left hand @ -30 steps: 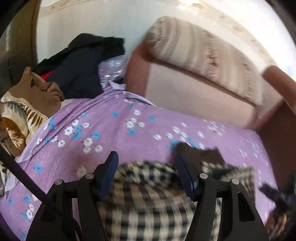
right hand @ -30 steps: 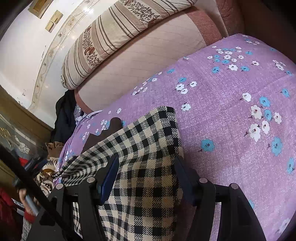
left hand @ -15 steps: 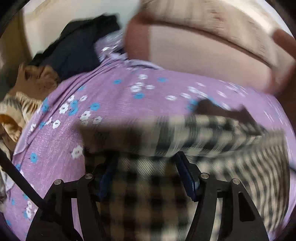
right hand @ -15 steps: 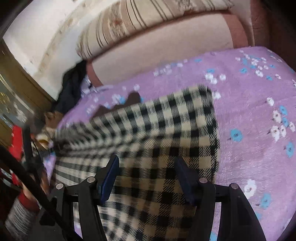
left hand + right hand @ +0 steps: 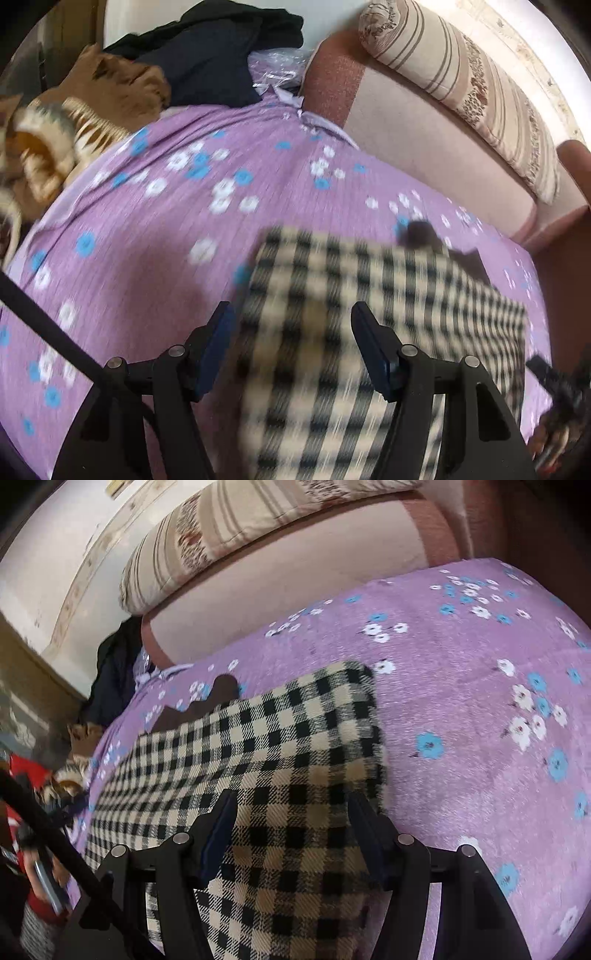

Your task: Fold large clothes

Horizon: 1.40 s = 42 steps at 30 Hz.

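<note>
Here both tools, left (image 5: 291, 332) and right (image 5: 291, 819), gape, seemingly gripping nothing, over the checked garment (image 5: 280, 746).

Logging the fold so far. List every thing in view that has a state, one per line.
Checked garment: lying folded on the purple floral sheet, brown lining peeking out at its far edge.
Left tool: open, over the garment.
Right tool: open, over the garment.
Dark clothes: piled, unfolded.
Striped pillow: resting on the sofa back.
</note>
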{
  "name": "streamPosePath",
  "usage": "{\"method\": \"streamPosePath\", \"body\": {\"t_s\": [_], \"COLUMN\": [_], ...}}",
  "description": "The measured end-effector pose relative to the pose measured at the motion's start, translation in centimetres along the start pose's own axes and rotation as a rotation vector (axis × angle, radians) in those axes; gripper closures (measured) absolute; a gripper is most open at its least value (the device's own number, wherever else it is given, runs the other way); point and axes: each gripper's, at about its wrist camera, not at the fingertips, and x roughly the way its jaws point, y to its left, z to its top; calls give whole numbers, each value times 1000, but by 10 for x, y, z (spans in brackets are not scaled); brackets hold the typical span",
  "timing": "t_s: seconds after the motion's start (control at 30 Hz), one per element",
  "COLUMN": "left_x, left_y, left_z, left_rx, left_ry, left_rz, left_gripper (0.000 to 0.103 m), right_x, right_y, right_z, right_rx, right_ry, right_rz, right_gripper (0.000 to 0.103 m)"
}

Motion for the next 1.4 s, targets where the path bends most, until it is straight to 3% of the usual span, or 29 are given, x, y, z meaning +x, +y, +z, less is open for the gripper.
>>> {"method": "streamPosePath", "body": {"t_s": [0.2,0.37,0.4,0.43,0.5,0.57,0.6,0.7,0.8,0.87,0.9,0.93,1.03,1.2,1.4], "left_x": [-18,-10,-9,-9,-14,-25,-30,-47,-67,-82,-85,-88,-82,-39,10], "left_y": [13,3,1,0,2,3,3,4,13,24,30,38,55,53,35], "left_z": [-61,-94,-97,-98,-97,-94,-91,-89,-93,-95,-96,-97,-97,-77,-59], "left_rx": [70,170,193,205,195,192,188,164,122,75,46,-3,-81,-85,-80], "left_ry": [68,152,163,177,167,124,99,24,-50,-90,-88,-88,-84,14,120], "left_rz": [-24,-45,-40,-49,-35,-6,23,97,172,131,81,15,-65,-146,-307], "left_gripper": [36,37,57,93,96,96,96,95,95,82,58,37,32,27,27], "right_x": [-30,-50,-52,-55,-57,-53,-53,-59,-74,-86,-88,-90,-82,-60,-3], "right_y": [-3,-7,-6,-7,-8,-10,-10,-21,-38,-41,-42,-43,-44,-52,-45], "right_z": [-18,-58,-67,-74,-91,-104,-108,-109,-106,-107,-109,-112,-116,-102,-69], "right_rx": [34,-8,-31,-48,-68,-67,-63,-17,54,92,108,126,150,179,178], "right_ry": [-24,20,32,39,60,126,141,112,62,39,34,25,42,60,146], "right_rz": [7,-40,-61,-75,-79,-8,-1,-84,-88,4,38,70,67,71,245], "right_gripper": [36,36,36,36,36,58,84,86,84,65,41,32,32,32,32]}}
